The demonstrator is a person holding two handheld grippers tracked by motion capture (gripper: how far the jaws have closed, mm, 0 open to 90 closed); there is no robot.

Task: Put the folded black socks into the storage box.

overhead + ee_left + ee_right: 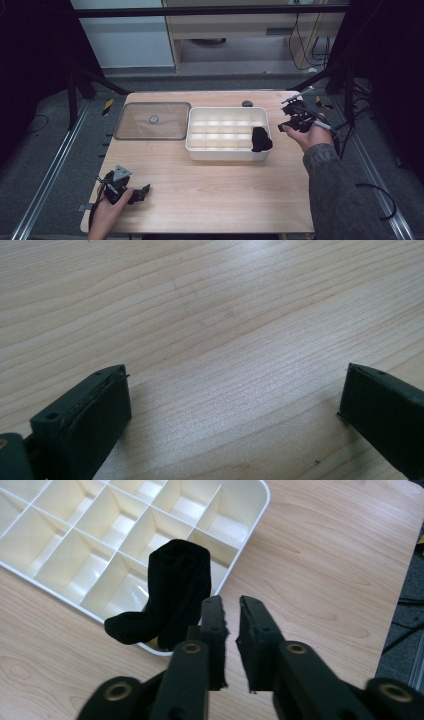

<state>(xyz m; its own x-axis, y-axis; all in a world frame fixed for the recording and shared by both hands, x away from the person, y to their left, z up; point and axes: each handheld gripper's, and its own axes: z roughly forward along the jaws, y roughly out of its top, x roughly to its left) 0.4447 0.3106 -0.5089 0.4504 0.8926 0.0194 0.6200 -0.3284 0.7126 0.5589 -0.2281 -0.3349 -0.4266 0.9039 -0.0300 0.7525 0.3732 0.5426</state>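
Observation:
A black sock is stuffed into the near right compartment of a white divided box and droops over its rim. In the right gripper view the sock hangs over the box's edge, just left of my jaws. My right gripper is raised to the right of the box; its jaws stand nearly together with nothing between them. My left gripper lies at the table's near left corner, its jaws wide apart over bare wood.
A clear flat lid with a round knob lies left of the box. A small dark round object sits behind the box near the far edge. Bare wood stretches between the box and the near edge.

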